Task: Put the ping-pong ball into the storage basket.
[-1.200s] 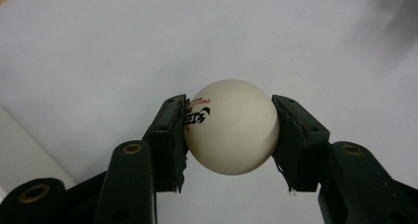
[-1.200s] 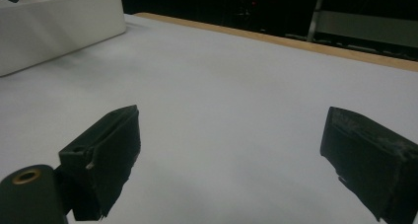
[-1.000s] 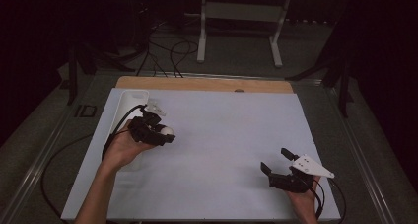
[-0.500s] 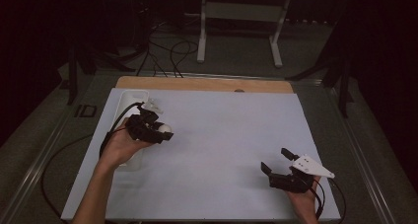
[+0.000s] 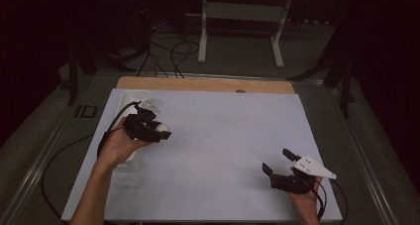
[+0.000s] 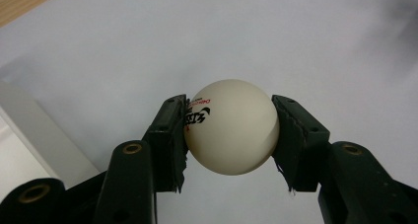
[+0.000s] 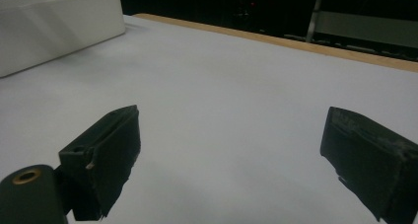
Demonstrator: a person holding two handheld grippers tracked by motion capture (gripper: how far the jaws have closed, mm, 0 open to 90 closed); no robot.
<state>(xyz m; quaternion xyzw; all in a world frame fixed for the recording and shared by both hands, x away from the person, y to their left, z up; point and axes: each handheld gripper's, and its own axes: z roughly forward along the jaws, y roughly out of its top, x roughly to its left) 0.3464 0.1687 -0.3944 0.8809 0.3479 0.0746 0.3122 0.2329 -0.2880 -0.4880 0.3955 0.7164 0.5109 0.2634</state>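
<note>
We see a dim lab-style recording room: a white-covered table (image 5: 213, 150), loose floor cables (image 5: 168, 51) and a metal stand (image 5: 240, 17) behind.

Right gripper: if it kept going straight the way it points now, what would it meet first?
Probably nothing close. The right gripper, jaws open and empty, points across the bare white sheet. The white tray lies off to the side of that line, and the sheet's wooden edge is far ahead.

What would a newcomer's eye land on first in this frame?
The white ball with black and red print, pinched in the left gripper above the white sheet at the table's left. Next, the right gripper resting near the sheet's right front corner, open and holding nothing. A white tray sits by the left hand.
</note>
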